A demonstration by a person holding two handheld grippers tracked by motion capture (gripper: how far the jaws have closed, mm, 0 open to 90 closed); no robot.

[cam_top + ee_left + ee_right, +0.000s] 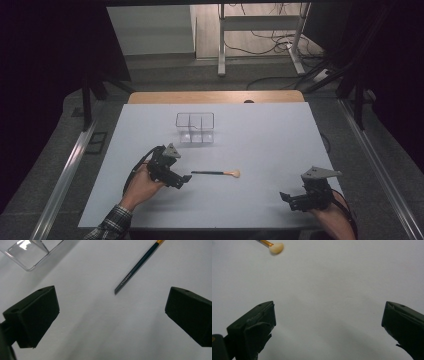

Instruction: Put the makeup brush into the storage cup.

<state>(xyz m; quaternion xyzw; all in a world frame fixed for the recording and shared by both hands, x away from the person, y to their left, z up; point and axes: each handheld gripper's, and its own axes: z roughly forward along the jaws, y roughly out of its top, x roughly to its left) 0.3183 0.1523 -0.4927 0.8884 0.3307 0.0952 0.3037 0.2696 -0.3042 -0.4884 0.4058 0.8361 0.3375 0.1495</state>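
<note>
Since the thin brush lies flat on the counter, just beyond the left hand-held gripper, its released jaws may skid it aside; the right hand-held gripper rests released, well apart.

Black gripper — grey three-cornered plate, trailing cable — and a plaid sleeve.

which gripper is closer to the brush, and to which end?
The left gripper, jaws open right at the brush's dark handle tip. The right gripper sits well off, beyond the pale bristle end.
</note>
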